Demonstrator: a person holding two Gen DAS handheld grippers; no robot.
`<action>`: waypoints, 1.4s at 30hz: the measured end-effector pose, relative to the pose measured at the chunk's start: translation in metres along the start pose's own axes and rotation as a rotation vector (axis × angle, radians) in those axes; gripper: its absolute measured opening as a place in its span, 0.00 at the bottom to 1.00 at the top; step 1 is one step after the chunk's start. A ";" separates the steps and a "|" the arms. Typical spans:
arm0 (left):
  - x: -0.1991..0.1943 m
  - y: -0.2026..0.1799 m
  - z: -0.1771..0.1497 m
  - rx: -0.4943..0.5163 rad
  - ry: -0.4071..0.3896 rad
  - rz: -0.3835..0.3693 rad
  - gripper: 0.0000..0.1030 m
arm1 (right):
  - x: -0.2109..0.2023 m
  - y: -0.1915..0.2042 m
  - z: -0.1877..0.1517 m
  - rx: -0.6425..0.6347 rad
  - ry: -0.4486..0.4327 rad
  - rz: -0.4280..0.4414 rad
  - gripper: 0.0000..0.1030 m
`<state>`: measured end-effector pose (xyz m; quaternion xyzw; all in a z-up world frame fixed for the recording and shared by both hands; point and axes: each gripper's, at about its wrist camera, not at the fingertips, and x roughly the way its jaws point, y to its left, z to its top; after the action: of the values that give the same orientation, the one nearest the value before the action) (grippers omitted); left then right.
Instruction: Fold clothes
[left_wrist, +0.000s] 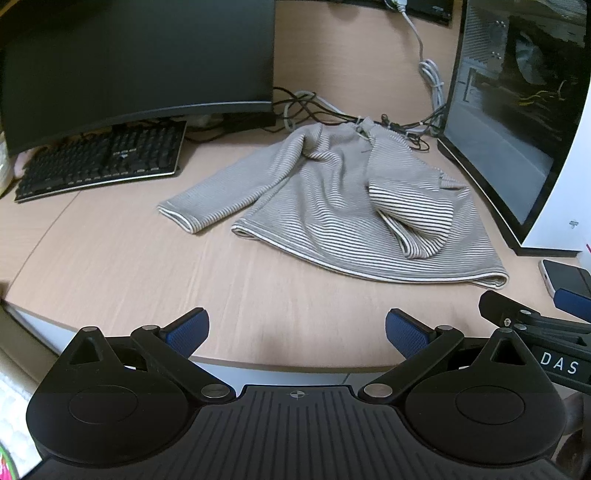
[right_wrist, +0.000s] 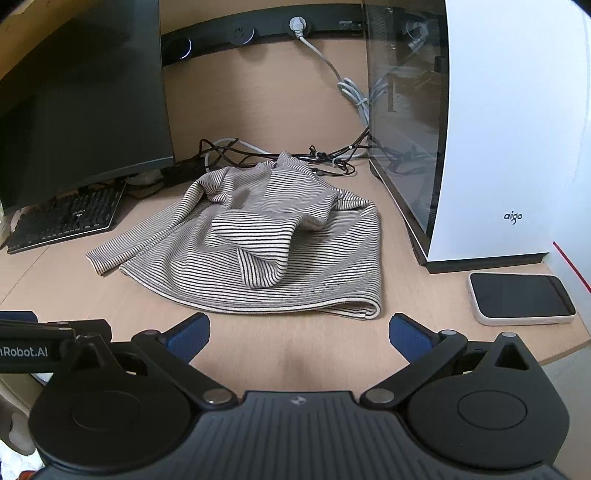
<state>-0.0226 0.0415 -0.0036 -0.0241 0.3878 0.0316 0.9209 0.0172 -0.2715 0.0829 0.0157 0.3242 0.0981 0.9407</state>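
While the striped top (left_wrist: 332, 206) lay rumpled near the middle of the desk (left_wrist: 110, 266), toward the back edge, both tools hung over the front edge, holding nothing. The left gripper (left_wrist: 295, 332) had its fingers spread wide, and so did the right gripper (right_wrist: 299, 338). One sleeve (right_wrist: 255, 243) sat bunched on the body. I think it was best to pinch that sleeve's end and pull it flat first, keeping clear of the phone (right_wrist: 521, 297).
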 end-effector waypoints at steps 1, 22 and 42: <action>0.001 0.001 0.000 -0.001 0.002 0.000 1.00 | 0.001 0.000 0.000 -0.001 0.001 0.000 1.00; 0.024 0.003 0.007 -0.001 0.049 -0.004 1.00 | 0.022 0.004 0.005 0.003 0.039 -0.012 1.00; 0.121 0.094 0.106 -0.006 0.046 -0.333 1.00 | 0.156 0.013 0.059 0.167 0.041 0.258 1.00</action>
<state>0.1297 0.1470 -0.0181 -0.0917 0.3995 -0.1210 0.9041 0.1710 -0.2265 0.0362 0.1334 0.3455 0.1910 0.9090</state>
